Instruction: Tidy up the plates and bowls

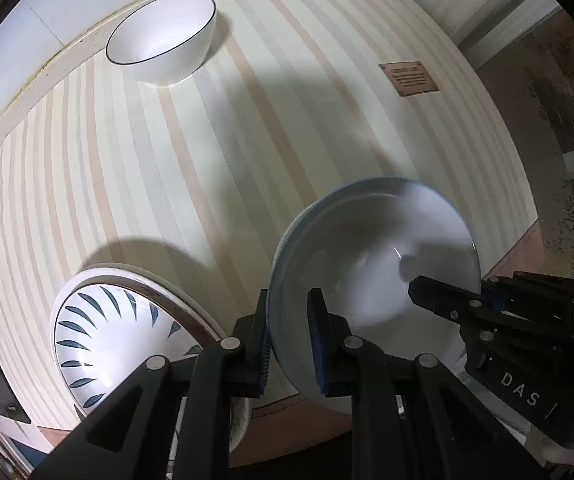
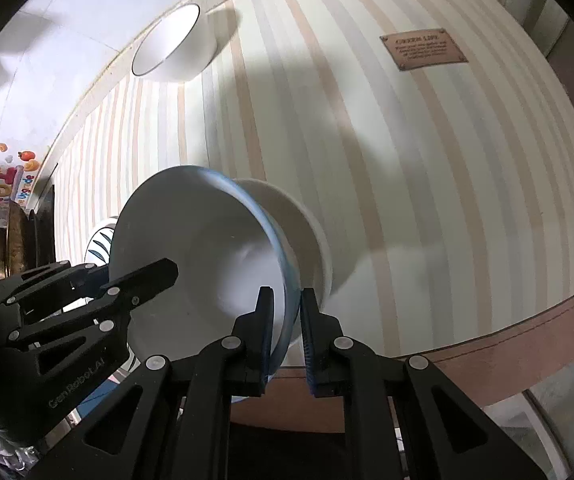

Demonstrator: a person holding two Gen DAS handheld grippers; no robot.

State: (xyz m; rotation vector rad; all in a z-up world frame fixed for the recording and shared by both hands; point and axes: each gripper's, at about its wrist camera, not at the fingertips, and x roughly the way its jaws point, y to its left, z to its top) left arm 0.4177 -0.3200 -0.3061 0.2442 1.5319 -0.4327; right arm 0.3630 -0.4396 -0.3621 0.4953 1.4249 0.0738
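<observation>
Both grippers, left gripper (image 1: 289, 334) and right gripper (image 2: 285, 330), pinch opposite rims of the blue-rimmed bowl (image 1: 371, 264), held tilted above the striped table (image 1: 207, 152). Uneven pull could make it slip and fall. At 7 o'clock sits the leaf-pattern bowl (image 1: 99, 332), at 11 o'clock the white bowl (image 1: 163, 36), well apart.

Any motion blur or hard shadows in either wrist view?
Left wrist: blue-rimmed bowl smeared along its far rim, patterned plate sharp, casting a hard shadow. Right wrist: same bowl blurred at the rim; black-rimmed bowl crisp.
</observation>
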